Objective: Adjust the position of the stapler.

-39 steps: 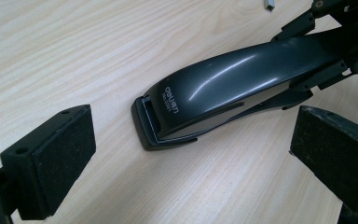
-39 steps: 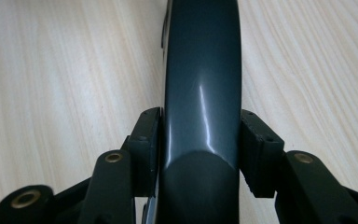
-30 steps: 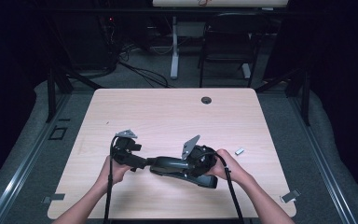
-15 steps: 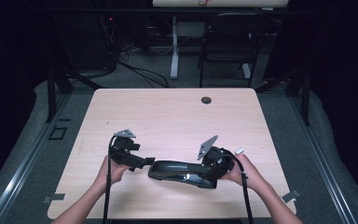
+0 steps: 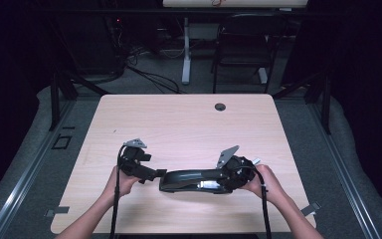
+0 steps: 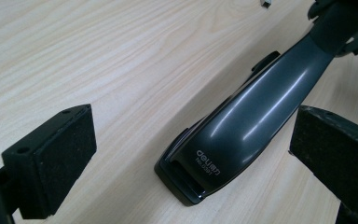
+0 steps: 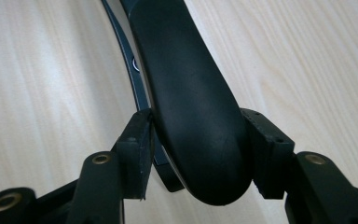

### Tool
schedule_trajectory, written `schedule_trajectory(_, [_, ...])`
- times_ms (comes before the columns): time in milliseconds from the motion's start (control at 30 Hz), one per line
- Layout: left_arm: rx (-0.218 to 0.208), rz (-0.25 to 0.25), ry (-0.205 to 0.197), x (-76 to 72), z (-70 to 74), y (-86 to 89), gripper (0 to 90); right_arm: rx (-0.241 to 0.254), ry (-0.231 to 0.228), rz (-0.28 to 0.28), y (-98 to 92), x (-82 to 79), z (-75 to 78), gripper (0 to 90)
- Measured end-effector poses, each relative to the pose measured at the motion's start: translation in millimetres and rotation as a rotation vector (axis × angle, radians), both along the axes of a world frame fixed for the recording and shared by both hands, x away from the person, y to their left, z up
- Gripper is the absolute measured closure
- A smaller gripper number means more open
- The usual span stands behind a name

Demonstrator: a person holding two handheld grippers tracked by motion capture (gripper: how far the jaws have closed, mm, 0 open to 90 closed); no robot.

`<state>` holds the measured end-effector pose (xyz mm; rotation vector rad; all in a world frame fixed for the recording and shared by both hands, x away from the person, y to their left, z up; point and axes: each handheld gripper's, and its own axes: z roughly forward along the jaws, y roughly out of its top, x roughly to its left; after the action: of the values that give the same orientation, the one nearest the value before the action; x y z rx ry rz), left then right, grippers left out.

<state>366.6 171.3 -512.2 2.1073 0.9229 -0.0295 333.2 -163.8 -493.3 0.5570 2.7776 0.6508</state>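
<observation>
since a moment ago the long glossy black plastic stapler (image 5: 191,180) has settled flat on the pale wooden table (image 5: 179,119). right gripper (image 7: 198,140) clamps its rounded rear end, while left gripper (image 6: 191,154) gapes wide just before its front tip.

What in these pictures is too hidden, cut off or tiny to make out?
- Stapler: in the left gripper view, the lettering under its brand mark is too small to read surely.
- Stapler's front end: cut off by the top edge in the right gripper view.
- Small pale object on the table: too tiny in the high view to identify.
- Right tongs: in the high view, their grip blends into the dark stapler.
</observation>
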Motion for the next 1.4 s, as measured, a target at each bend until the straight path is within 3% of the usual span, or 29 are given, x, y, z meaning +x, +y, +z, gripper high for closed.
schedule_trajectory(400, [-0.021,0.021,-0.023,-3.4,2.8,2.5,0.5,0.013,0.001,-0.004,-3.4,8.3,-1.9,45.8])
schedule_trajectory(500, [-0.025,0.021,-0.033,-3.7,2.9,2.0,0.5,0.043,0.025,-0.018,-4.2,9.4,-2.1,45.0])
schedule_trajectory(533, [-0.035,0.02,-0.033,-3.6,3.3,2.8,0.4,0.068,0.036,-0.011,-6.2,10.6,-0.5,38.4])
schedule_trajectory(700, [-0.042,0.025,-0.055,-1.4,4.7,7.4,0.4,0.134,0.087,-0.024,-14.3,11.1,3.0,25.7])
schedule_trajectory(833, [-0.071,0.037,-0.076,-0.7,7.3,12.0,0.4,0.192,0.12,-0.068,-22.6,8.1,5.3,19.0])
schedule_trajectory(1000, [-0.09,0.019,-0.122,-3.6,13.1,8.3,0.0,0.269,0.113,-0.112,-28.7,0.8,8.9,12.8])
schedule_trajectory(1100, [-0.1,-0.006,-0.149,-7.8,15.2,0.5,0.0,0.27,0.09,-0.16,-35.6,-4.3,11.2,8.6])
schedule_trajectory(1300, [-0.119,-0.03,-0.185,-10.1,15.6,-6.1,0.0,0.259,0.051,-0.32,-60.8,-10.7,7.0,4.6])
schedule_trajectory(1400, [-0.129,-0.019,-0.181,-8.8,14.5,-6.2,0.0,0.256,0.057,-0.337,-65.5,-10.4,4.6,4.5])
